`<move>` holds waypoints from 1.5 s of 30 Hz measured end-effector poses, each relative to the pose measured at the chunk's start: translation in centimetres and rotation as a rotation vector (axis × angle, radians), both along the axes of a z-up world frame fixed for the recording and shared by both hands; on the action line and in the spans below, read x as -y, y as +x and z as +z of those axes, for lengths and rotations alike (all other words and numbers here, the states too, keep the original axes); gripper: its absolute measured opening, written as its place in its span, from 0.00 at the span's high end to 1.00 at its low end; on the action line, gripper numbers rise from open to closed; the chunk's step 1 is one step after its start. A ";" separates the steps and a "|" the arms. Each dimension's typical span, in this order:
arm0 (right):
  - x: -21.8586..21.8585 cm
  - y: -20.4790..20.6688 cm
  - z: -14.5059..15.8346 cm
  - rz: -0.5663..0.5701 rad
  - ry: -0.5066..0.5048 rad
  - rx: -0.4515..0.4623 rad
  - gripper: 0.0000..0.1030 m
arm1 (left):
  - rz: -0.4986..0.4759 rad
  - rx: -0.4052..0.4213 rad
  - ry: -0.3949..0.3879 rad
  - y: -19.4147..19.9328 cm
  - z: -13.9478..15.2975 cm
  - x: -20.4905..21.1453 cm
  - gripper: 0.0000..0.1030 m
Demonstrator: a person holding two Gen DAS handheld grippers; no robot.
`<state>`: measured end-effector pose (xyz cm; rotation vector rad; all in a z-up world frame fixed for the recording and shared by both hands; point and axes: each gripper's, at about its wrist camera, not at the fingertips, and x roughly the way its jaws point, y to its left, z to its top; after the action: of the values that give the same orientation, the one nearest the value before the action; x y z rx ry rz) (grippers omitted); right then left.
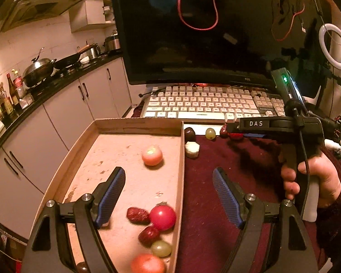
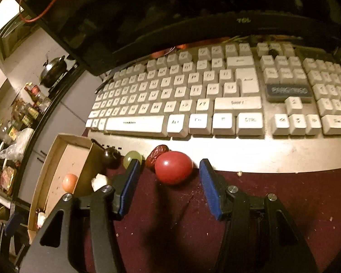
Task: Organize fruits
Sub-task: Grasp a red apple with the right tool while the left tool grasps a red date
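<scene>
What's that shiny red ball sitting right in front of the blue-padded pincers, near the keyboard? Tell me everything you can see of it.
The red fruit looks like a small tomato or plum: smooth, glossy, slightly egg-shaped, with a small highlight on its skin. It rests on the dark red cloth, just at the keyboard's front edge. A wrinkled red date lies against its upper left side. It sits ahead of the right gripper, whose open fingers do not touch it.

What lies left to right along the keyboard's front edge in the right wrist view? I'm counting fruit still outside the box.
Dark round fruit → green grape → red date → red tomato, which sits between the open right gripper fingers.
</scene>
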<state>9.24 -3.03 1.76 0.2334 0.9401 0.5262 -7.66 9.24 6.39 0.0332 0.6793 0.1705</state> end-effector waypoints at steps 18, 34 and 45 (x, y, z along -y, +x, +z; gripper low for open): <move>6.7 2.0 0.3 -0.046 0.154 -0.123 0.64 | -0.179 -0.105 0.111 9.1 -1.6 6.7 0.23; 8.6 2.3 -0.4 -0.125 0.103 -0.194 0.64 | -0.450 -0.230 0.186 16.3 -4.6 9.0 0.42; 7.0 2.1 -0.4 -0.113 0.073 -0.180 0.64 | -0.506 -0.303 0.156 18.3 -6.3 9.3 0.65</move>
<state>11.38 -10.00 1.37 0.4029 1.0770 0.4407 10.60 -0.07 0.09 0.3838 0.9363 -0.2748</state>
